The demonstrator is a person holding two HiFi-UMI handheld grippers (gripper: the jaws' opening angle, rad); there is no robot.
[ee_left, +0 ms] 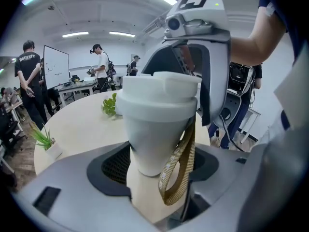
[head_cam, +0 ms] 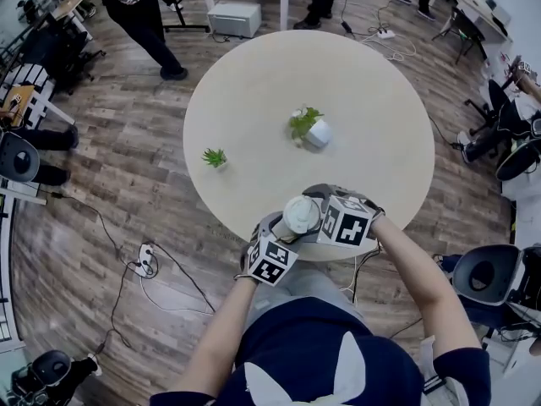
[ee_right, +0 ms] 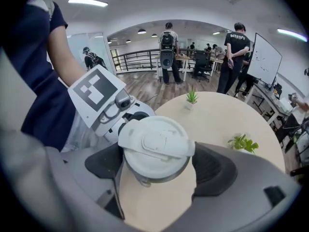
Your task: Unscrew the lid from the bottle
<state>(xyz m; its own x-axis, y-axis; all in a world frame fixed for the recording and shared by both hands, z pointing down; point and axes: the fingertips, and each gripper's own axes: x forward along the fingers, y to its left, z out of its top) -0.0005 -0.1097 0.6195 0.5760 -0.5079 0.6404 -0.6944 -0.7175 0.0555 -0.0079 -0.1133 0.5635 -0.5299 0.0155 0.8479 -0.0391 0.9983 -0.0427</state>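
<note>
Lid (ee_right: 155,146) sits seated on the white bottle (ee_left: 154,129), which is held in the air over the near edge of the round table (head_cam: 254,100). The left gripper (ee_left: 153,170) clamps the bottle's tapered body, with a tan strap (ee_left: 179,168) hanging beside it. The right gripper (ee_right: 157,170) has its jaws closed round the lid's rim. Unscrewing looks about to start or barely begun. The next move probably calls for the right gripper to twist while the left keeps the body from turning. Two small plants (head_cam: 215,157) (head_cam: 309,128) stand farther off.
</note>
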